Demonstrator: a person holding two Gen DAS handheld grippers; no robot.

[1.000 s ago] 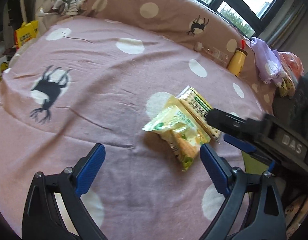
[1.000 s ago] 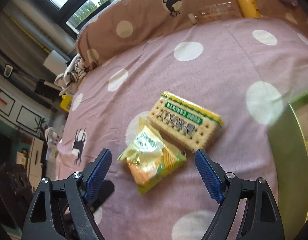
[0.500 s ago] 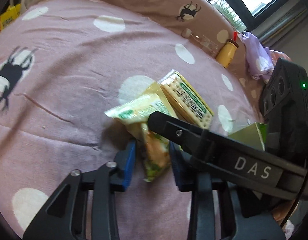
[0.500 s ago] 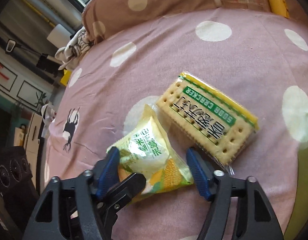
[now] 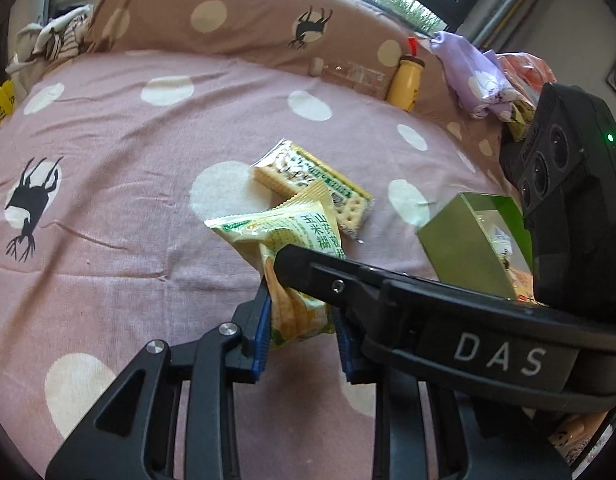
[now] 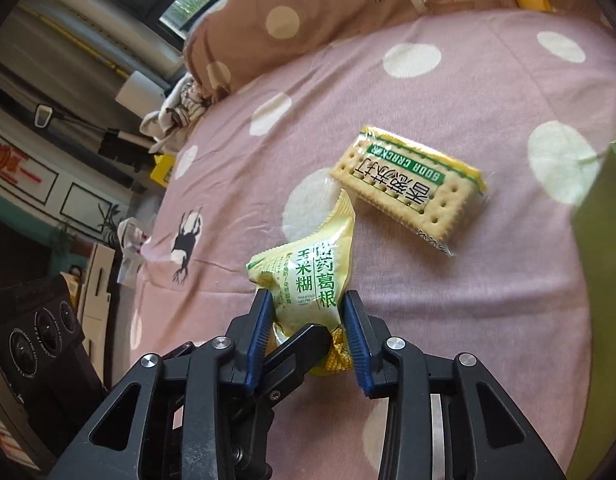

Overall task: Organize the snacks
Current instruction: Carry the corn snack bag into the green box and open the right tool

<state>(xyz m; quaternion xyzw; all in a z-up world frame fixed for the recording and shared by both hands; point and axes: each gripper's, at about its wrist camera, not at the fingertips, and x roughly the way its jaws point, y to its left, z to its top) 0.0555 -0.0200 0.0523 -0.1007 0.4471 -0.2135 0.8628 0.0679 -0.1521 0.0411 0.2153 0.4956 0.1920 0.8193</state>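
Pink spotted bedspread (image 5: pixel 108 128) lies beneath both tools (image 5: pixel 302 330) (image 6: pixel 308 332), seemingly pinching one yellow snack packet (image 6: pixel 312 276) between their pads.

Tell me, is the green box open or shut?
Open. The green box has no lid on top, and packets show inside it.

Yellow-green snack pouch (image 6: pixel 316 280) tilts up beside flat soda cracker pack (image 6: pixel 408 196).

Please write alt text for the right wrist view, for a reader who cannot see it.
The right hand-held gripper is shut on a yellow-green snack pouch above a pink polka-dot bedsheet. A soda cracker pack lies flat beyond it.
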